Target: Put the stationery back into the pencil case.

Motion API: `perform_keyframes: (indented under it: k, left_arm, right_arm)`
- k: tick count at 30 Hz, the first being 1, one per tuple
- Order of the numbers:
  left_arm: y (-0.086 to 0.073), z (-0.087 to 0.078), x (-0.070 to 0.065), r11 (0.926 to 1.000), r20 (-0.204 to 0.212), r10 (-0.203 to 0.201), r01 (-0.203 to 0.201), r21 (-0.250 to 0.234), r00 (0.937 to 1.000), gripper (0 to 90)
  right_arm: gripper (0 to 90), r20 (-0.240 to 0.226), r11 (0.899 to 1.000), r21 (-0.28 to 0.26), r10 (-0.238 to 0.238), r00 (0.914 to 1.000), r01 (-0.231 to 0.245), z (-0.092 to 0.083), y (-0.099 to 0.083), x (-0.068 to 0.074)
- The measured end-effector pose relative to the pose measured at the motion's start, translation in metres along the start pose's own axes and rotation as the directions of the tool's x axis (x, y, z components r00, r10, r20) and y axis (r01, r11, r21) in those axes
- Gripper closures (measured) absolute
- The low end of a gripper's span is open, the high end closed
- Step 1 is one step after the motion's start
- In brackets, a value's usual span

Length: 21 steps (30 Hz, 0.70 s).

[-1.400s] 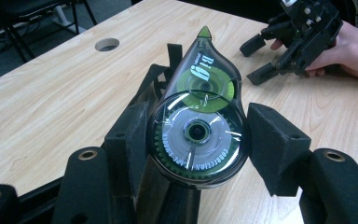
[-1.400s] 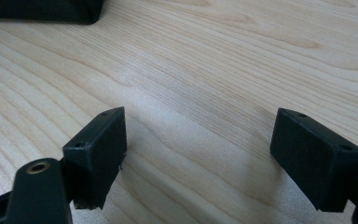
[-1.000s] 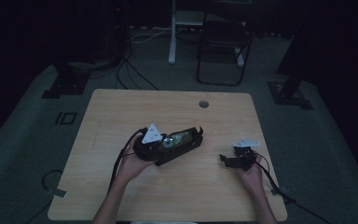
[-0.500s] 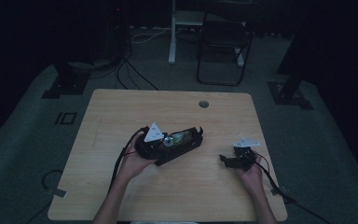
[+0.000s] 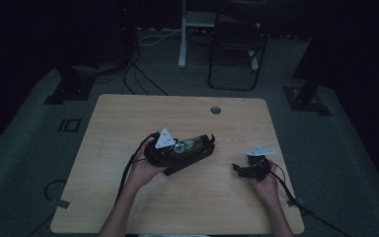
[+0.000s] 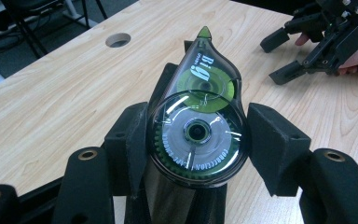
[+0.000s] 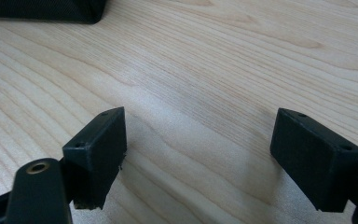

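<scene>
"BiC" brand on the correction tape dispenser (image 6: 198, 126), "correction tape" lettering round its wheel

Pale wooden table (image 5: 128, 123), seemingly otherwise bare

Dim studio: stand bases (image 5: 70, 88), floor cables (image 5: 143, 79), chair (image 5: 237, 54).
</scene>
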<state>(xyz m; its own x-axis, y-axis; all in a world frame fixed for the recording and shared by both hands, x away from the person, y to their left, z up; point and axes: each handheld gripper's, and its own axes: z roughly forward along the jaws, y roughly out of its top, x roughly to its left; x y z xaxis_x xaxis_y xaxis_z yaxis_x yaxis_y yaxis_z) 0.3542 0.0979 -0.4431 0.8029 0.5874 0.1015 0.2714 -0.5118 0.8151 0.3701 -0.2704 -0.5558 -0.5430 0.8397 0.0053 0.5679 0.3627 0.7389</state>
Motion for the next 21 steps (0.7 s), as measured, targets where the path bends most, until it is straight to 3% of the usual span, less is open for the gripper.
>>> perform_keyframes:
  k: [21]
  left_arm:
    - [-0.005,0.014,0.006,0.9997,0.000,-0.018,0.018,0.016,0.9998,41.5]
  right_arm:
    - [18.4,-0.005,1.000,0.001,-0.004,1.0000,0.004,0.000,0.000,0.001]
